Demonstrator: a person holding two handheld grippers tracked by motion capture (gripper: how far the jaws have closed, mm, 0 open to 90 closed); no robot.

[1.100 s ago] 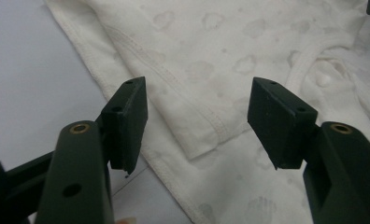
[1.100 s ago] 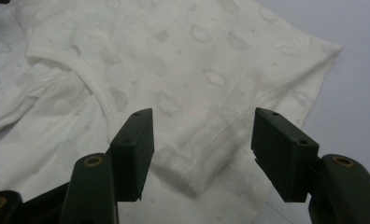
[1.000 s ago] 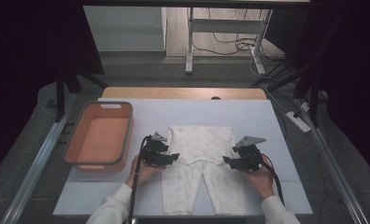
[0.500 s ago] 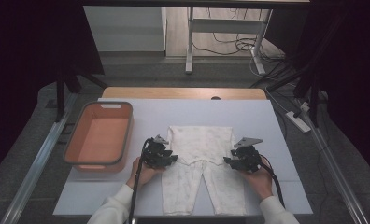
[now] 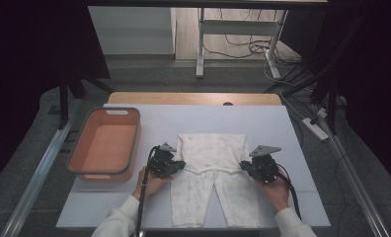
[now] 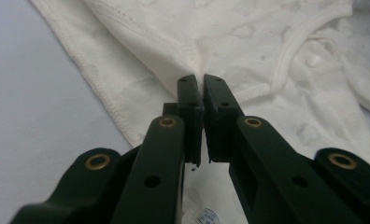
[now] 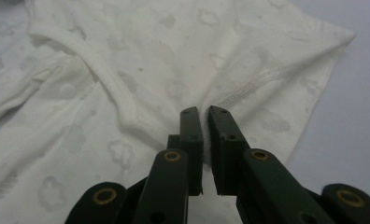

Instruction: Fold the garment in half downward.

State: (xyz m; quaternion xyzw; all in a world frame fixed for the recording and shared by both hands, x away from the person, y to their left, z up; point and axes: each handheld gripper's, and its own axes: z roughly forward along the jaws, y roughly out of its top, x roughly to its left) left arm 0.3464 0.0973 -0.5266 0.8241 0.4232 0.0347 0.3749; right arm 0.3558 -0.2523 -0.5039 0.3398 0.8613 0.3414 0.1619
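Pinching white garment [image 5: 212, 173], left tool [image 5: 179, 165], right tool [image 5: 244, 165], jaws just closed

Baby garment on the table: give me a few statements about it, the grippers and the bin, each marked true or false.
1. The white garment lies flat on the table. True.
2. The left gripper is wide open above it. False: its jaws have just closed and pinch the fabric.
3. The right gripper is shut on the garment. True.
4. The orange bin holds folded clothes. False: it is empty.
5. The bin sits right of the garment. False: it sits to its left.
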